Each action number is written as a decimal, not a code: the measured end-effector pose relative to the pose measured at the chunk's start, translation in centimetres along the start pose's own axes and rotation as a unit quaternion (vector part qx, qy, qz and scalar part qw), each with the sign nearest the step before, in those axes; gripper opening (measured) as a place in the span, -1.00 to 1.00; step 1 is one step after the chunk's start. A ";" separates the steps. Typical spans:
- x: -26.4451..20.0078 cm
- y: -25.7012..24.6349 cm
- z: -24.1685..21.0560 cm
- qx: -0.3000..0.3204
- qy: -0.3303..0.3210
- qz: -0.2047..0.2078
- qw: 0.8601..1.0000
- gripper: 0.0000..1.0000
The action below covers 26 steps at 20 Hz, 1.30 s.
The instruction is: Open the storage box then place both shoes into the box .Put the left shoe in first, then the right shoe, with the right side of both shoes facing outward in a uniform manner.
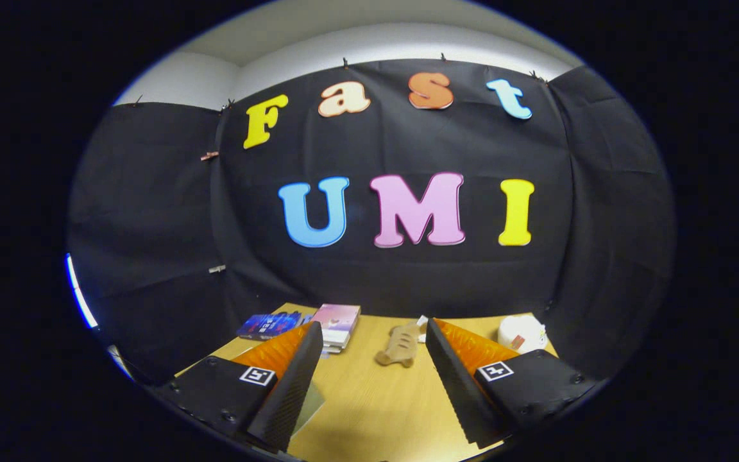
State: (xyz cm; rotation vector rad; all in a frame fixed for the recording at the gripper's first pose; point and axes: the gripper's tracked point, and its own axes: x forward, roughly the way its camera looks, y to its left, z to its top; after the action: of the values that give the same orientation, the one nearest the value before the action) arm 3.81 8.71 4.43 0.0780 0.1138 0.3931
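Right, the tool [369,359] is held level above the tabletop [369,410], its two fingers spread wide apart with nothing caught between them, just bare wood-grain surface showing in the gap. Looking ahead between the fingertips, there lies a small tan plush toy [399,346], flat on the tabletop, near the inner edge of the right finger but not touching it as far as I can tell. Just behind that toy a small white scrap [422,321] peeks out by the tip of the right finger; what it is I cannot tell. Over beyond the left finger sits a stack of books [336,327], a pinkish cover on top, and just beside it, further left, a dark blue flat packet [268,324] lies at the tabletop's far edge. Beyond the right finger, at the far right corner of the tabletop, a round white object [522,333] with a little red mark on it rests partly hidden by that finger. Under the left finger a thin greenish sheet [310,410] pokes out on the wood. As for the storage box and the shoes, they cannot be made out among the things ahead of the fingers. Behind everything hangs the booth's black cloth wall [151,224].
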 end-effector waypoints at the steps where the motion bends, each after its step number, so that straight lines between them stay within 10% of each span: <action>1: -0.6 -1.0 0.6 -0.001 -0.015 -0.003 1.000 0.96; 26: -2.8 -2.9 -0.4 0.043 -0.064 -0.119 0.990 0.96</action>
State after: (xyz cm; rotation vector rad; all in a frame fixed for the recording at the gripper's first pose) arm 2.29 5.01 3.99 0.1735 0.0128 0.1434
